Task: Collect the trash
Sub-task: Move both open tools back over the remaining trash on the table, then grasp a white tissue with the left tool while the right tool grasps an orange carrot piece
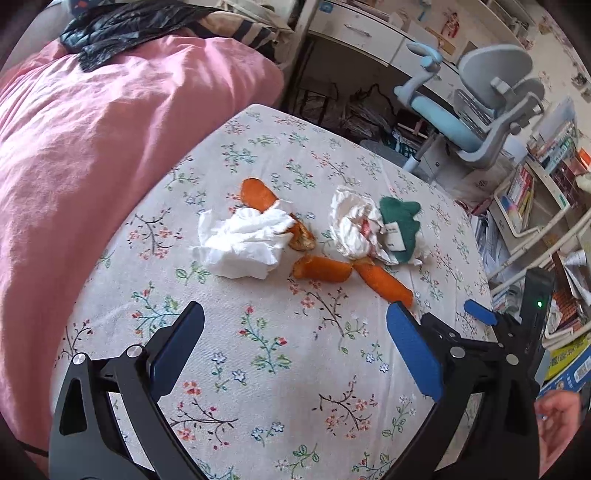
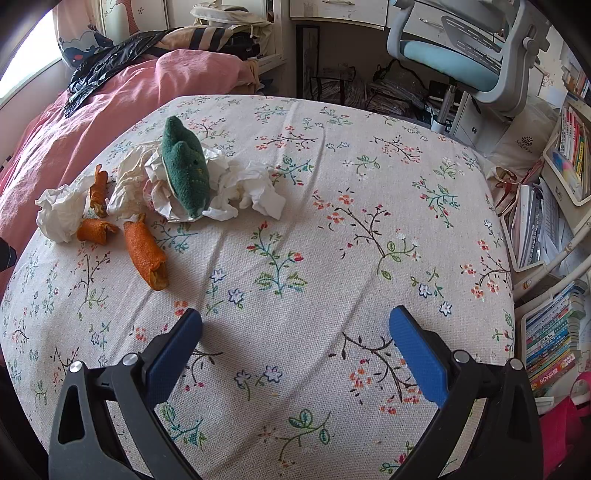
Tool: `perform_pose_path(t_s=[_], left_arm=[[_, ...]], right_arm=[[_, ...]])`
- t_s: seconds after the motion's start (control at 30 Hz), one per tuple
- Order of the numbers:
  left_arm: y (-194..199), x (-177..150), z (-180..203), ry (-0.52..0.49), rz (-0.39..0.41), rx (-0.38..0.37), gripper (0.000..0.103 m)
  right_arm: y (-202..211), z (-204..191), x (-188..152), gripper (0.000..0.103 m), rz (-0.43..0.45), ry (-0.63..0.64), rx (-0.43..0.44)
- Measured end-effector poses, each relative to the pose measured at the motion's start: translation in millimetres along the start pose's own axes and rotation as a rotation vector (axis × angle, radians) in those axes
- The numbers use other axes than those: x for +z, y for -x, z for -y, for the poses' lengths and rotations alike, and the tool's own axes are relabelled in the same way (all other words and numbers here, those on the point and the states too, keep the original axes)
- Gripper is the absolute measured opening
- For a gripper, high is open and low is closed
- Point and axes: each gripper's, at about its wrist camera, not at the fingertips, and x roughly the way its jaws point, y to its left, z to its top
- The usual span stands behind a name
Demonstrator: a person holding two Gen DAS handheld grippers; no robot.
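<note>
Trash is seen clustered on the floral-sheeted bed point(image 2: 332, 184), none of it collected yet by the look of things. A crumpled white tissue point(image 1: 242, 242) lies at the left of the pile, touching one curl of orange peel point(image 1: 258, 195); two more peel pieces point(image 1: 321, 268) point(image 1: 384, 282) lie end to end just beside it, nearer the left gripper. A second wad of crumpled paper point(image 1: 351, 225) sits to the right, with a green knitted item point(image 1: 399, 225) resting on top of it; whether that item counts as trash cannot be told. The left gripper point(image 1: 295, 332) is held low over the sheet, jaws spread wide and empty, aimed roughly at the peel and tissue, probably because that is the nearest pick. The right gripper point(image 2: 295, 332) is likewise spread wide with nothing between the jaws, held over bare sheet, the pile well off to its left, so it is judged to be waiting rather than approaching. A hand point(image 1: 561, 424) is partly visible at the lower right edge of the left view. A black plastic bag point(image 1: 122, 26) lies on the pink duvet point(image 1: 110, 147) at the far side, well apart from the pile; it is likely meant as the receptacle, though it is flat and not opened. A desk chair point(image 1: 480, 103) stands beyond the bed. Soft tissue should compress easily; peel curls may slip or roll if pinched off-centre.
</note>
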Motion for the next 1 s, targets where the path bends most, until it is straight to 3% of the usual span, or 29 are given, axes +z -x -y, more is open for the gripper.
perform_pose_path(t_s=[0.17,0.3,0.37,0.6,0.73,0.77,0.8,0.83,0.87,0.93,1.0], left_arm=[[-2.6,9.1,-42.7,0.176,0.012,0.028,0.095],[-4.9,16.7,-60.8,0.232,0.022,0.044,0.095],[-9.8,21.7,-57.5,0.211,0.018,0.051,0.095],[-24.3,30.1,-15.5,-0.022,0.029,0.119,0.095],[-35.6,40.7,-4.8,-0.088,0.041,0.175,0.095],[-38.8,44.0,-4.7,-0.09,0.037,0.171,0.091],[-42.2,48.1,-6.4,-0.087,0.029,0.152,0.073],[-46.2,51.1,-9.6,-0.073,0.009,0.123,0.062],[-49.7,54.2,-14.6,-0.047,-0.019,0.086,0.04],[-51.5,56.0,-24.4,0.003,-0.04,0.043,0.022],[-46.8,55.5,-31.5,0.045,-0.039,0.002,0.017]], right_arm=[[0.6,0.4,-0.5,0.097,0.001,0.0,0.0],[-0.6,-0.5,0.5,0.097,0.001,-0.003,-0.007],[-0.7,-0.3,0.9,0.097,0.001,-0.01,-0.007],[-3.0,-5.0,5.4,0.097,-0.01,-0.032,-0.018],[0.6,-13.3,7.3,0.097,-0.031,0.0,0.031],[5.0,-14.2,7.9,0.097,-0.012,0.001,0.046],[10.9,-16.4,9.1,0.097,0.017,0.01,0.059],[16.9,-19.6,11.1,0.097,0.047,0.026,0.064],[21.7,-23.7,13.2,0.097,0.076,0.045,0.076],[26.3,-34.8,17.4,0.096,0.119,0.079,0.108],[22.3,-48.7,21.5,0.089,0.125,0.122,0.135]])
